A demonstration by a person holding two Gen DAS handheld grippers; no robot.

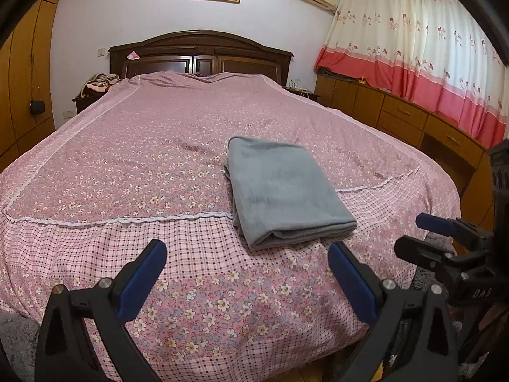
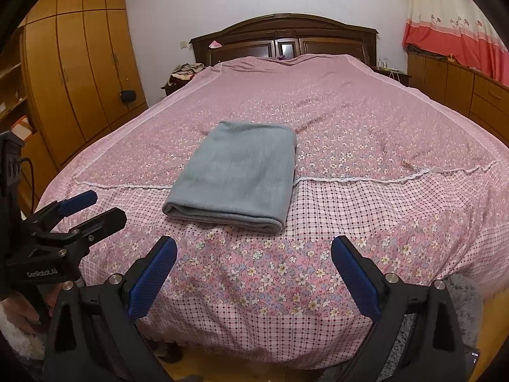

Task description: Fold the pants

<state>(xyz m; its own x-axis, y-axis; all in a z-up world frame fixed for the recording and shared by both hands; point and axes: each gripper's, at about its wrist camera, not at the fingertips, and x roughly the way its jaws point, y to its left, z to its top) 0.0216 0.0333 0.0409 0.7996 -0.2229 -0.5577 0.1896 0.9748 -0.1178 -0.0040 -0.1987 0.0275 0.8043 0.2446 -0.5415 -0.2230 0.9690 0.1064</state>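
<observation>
The grey-blue pants (image 1: 283,187) lie folded into a flat rectangle on the pink floral bedspread (image 1: 143,146) near the foot of the bed; they also show in the right wrist view (image 2: 241,172). My left gripper (image 1: 246,278) is open and empty, held above the foot of the bed, short of the pants. My right gripper (image 2: 254,273) is open and empty too, just short of the folded edge. Each gripper shows at the side of the other's view: the right gripper (image 1: 426,238) and the left gripper (image 2: 95,207).
A dark wooden headboard (image 1: 200,51) stands at the far end. A wooden wardrobe (image 2: 82,63) is on the left, low wooden cabinets (image 1: 400,111) under floral curtains (image 1: 413,38) on the right. A nightstand with clothes (image 1: 95,86) sits left of the headboard. Grey rug (image 2: 461,302) on the floor.
</observation>
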